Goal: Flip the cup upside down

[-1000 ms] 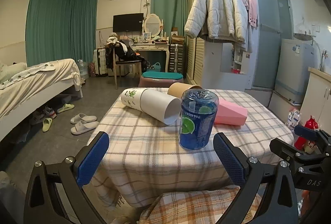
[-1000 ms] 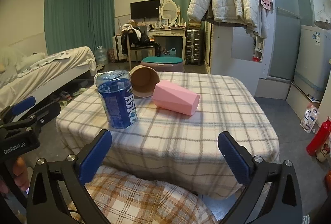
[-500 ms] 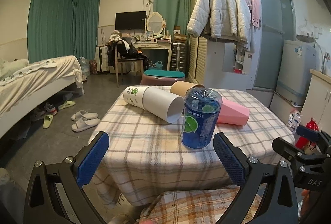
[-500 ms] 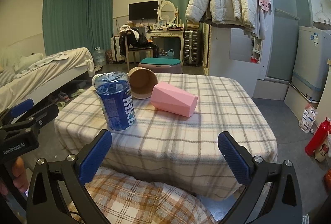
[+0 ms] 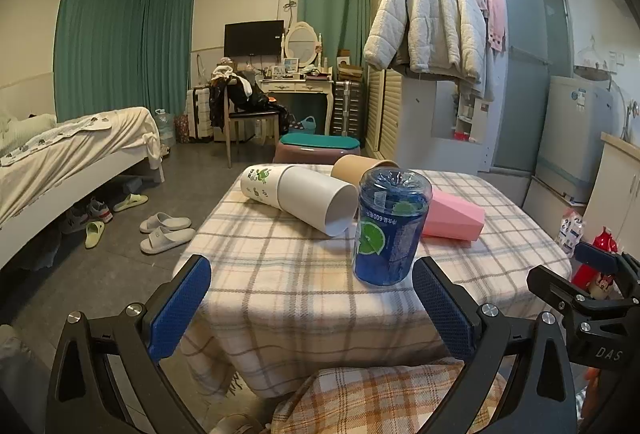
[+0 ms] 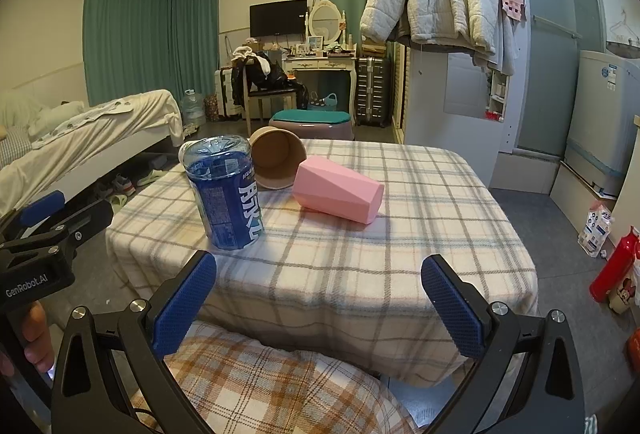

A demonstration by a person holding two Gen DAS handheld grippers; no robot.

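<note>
A small table with a checked cloth [image 5: 288, 274] [image 6: 400, 246] holds several cups. A clear blue plastic cup [image 5: 390, 226] [image 6: 224, 193] stands bottom-up near the front edge. A white paper cup [image 5: 304, 197] lies on its side with its mouth toward me. Behind it a brown paper cup [image 5: 352, 167] [image 6: 278, 161] lies tipped, and a pink faceted cup [image 5: 454, 215] [image 6: 338, 195] lies on its side. My left gripper [image 5: 310, 308] hangs open before the table's front edge, holding nothing. My right gripper [image 6: 318, 308] is open too, equally short of the table.
A checked trouser knee [image 5: 380, 398] [image 6: 256, 386] sits below both grippers. A bed [image 5: 60, 157] and slippers [image 5: 164, 230] lie to the left on the floor. A purple stool [image 6: 310, 121] stands behind the table, a wardrobe with a white jacket [image 5: 424, 25] to the right, and a red bottle [image 6: 612, 266] on the floor.
Both grippers have drawn back and tilted up slightly, so the table sits lower and a little farther in view. The cups have not moved. The jaws stay open.
</note>
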